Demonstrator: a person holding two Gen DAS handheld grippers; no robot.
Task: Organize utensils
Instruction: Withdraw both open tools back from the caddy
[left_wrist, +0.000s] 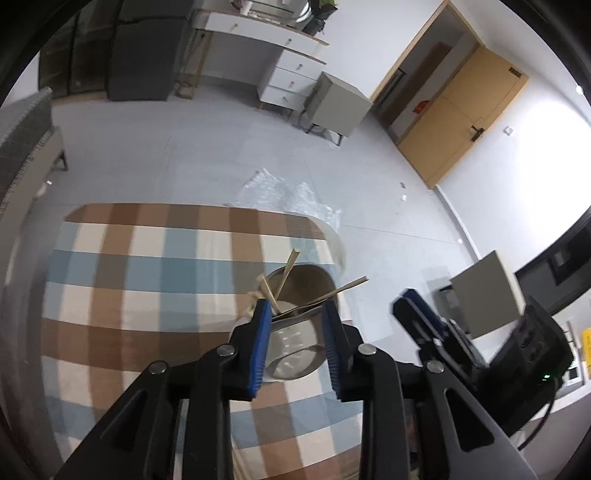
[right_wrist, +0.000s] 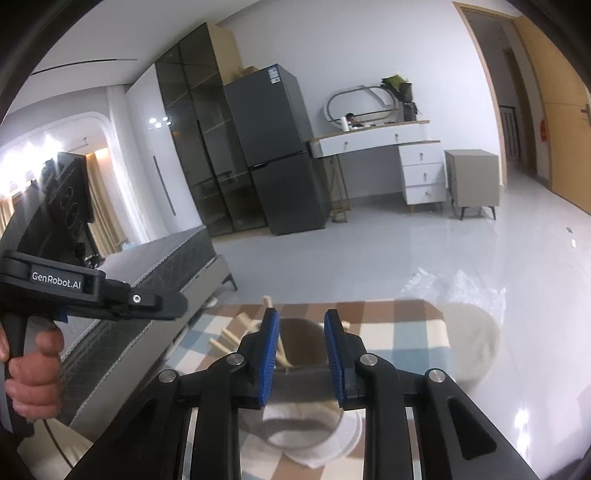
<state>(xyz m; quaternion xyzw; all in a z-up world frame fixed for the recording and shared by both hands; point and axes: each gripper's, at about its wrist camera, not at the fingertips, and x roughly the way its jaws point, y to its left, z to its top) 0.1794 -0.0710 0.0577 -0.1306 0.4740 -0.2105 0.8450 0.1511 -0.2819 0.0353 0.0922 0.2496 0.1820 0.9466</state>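
Both grippers are on the shiny steel utensil cup (left_wrist: 295, 339). My left gripper (left_wrist: 295, 345) straddles its wall, pads close alongside; I cannot confirm contact. My right gripper (right_wrist: 302, 360) stands parted over the rim, holding nothing I can see. Cup rests on the checked brown, blue and cream tablecloth (left_wrist: 147, 295). Several pale wooden chopsticks (left_wrist: 286, 275) already stand inside. I see no loose utensils; judged nearly complete.

Glossy pale floor (right_wrist: 369, 251), white walls, dark fridge (right_wrist: 273, 147), white dresser (right_wrist: 406, 162), wooden door (left_wrist: 461, 114)
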